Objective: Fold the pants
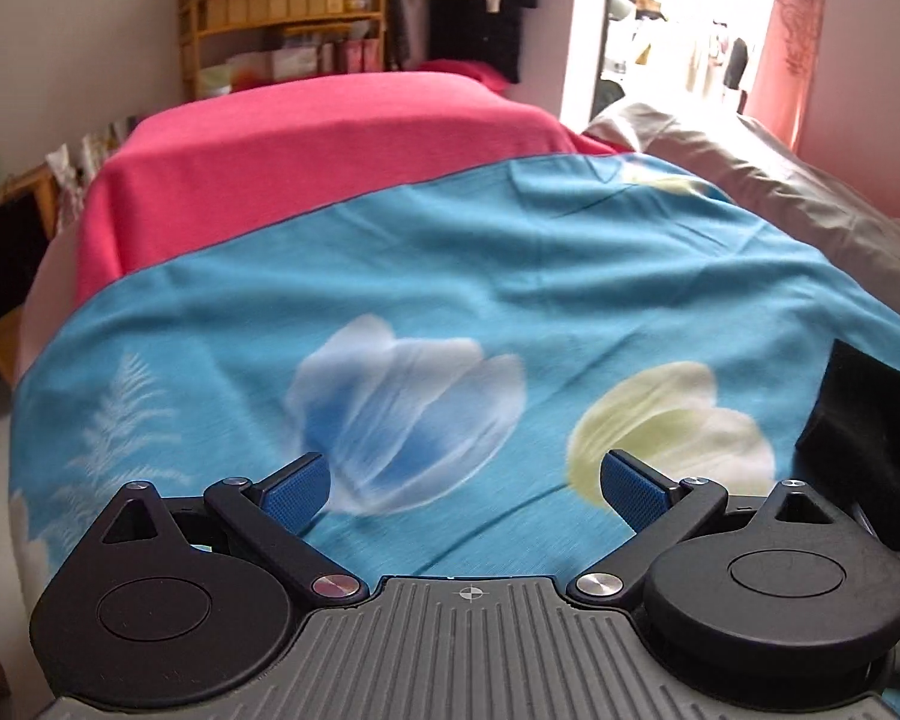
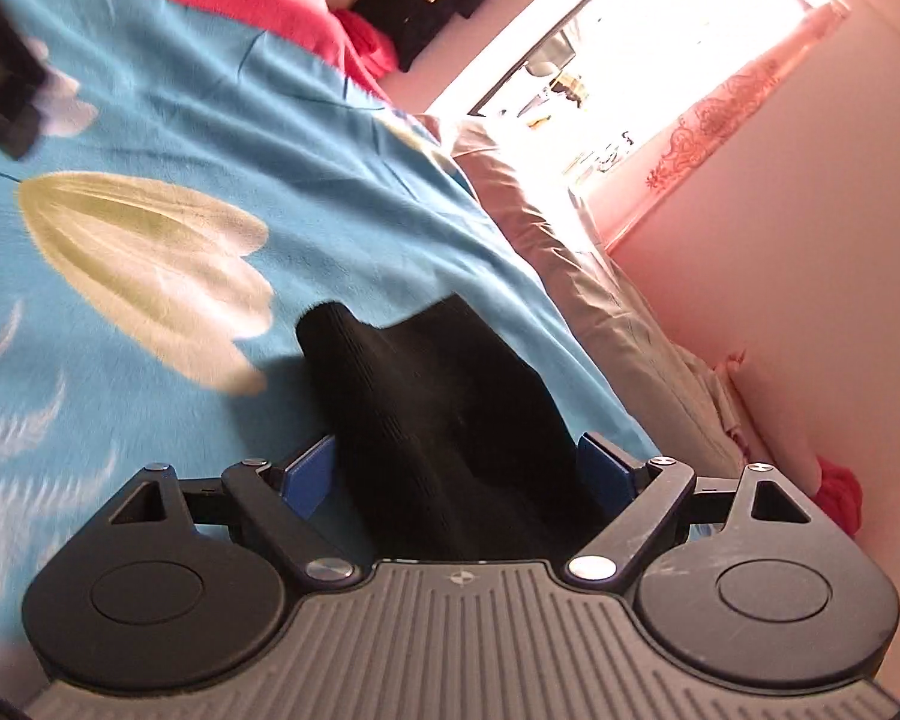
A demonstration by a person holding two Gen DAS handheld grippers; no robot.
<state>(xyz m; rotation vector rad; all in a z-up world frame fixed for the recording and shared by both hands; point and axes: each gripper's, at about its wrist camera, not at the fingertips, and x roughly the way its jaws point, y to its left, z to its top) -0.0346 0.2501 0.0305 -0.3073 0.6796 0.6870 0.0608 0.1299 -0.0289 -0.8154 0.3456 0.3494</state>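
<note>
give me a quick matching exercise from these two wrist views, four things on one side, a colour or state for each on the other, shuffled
Things:
1. left gripper
2. pants
3. far blanket
4. printed bedsheet

Colour or state:
a. black cloth between open jaws
b. pink
c. blue with tulips
d. open, nothing between the fingers

Pairs: 1-d, 2-a, 3-b, 4-c. The pants lie between the right gripper fingers, which stand wide.

Matt black ribbed knit pants point(image 2: 444, 414), smooth printed cotton sheet point(image 1: 450, 276), pink fleecy blanket point(image 1: 306, 144)
</note>
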